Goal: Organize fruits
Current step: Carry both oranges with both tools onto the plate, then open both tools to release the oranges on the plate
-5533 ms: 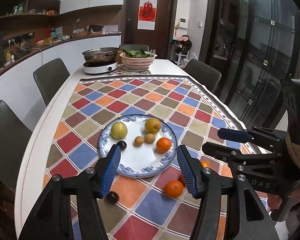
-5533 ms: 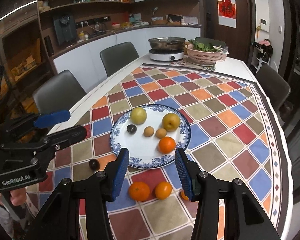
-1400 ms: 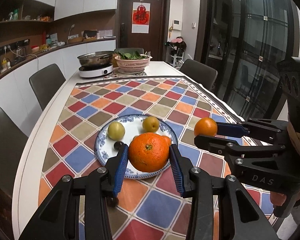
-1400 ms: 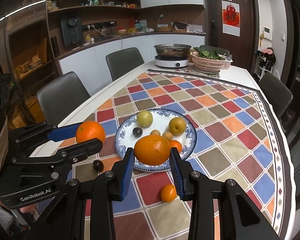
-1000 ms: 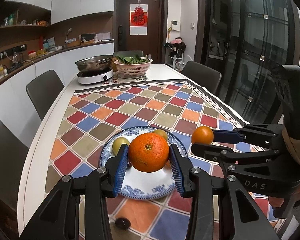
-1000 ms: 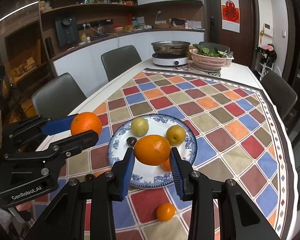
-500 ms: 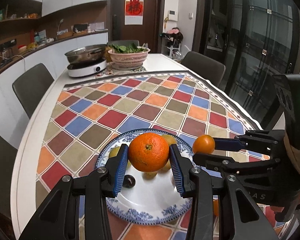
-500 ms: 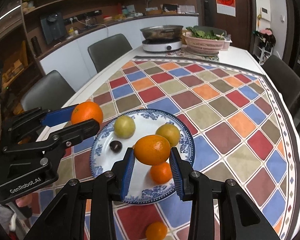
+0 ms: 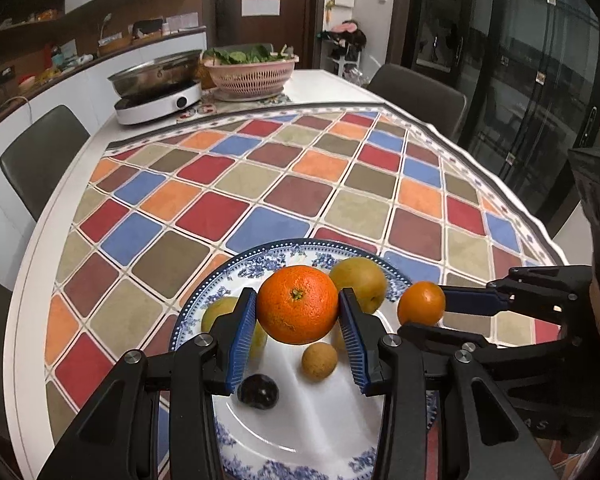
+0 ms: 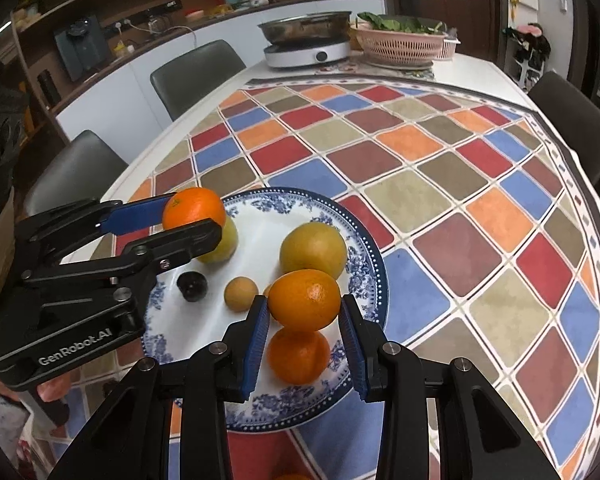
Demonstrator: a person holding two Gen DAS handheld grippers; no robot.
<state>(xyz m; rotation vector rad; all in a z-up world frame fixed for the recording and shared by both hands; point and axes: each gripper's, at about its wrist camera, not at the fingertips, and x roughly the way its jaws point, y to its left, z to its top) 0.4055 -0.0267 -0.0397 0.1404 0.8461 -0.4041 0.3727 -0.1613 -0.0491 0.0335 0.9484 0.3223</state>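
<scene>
My left gripper is shut on an orange, held just above the blue-and-white plate. In the right wrist view that same gripper hangs over the plate's left side. My right gripper is shut on a second orange above the plate's near right part, and it shows in the left wrist view on the right. On the plate lie two yellow-green fruits, a dark plum, a small tan fruit and another orange.
A chequered cloth covers the white table. At the far end stand a cooker with a steel pan and a pink basket of greens. Grey chairs line both sides. A hand holds the left gripper.
Both grippers, each keeping its orange, have sunk and moved forward over the plate, which now looks larger and nearer. The grips have not changed.
</scene>
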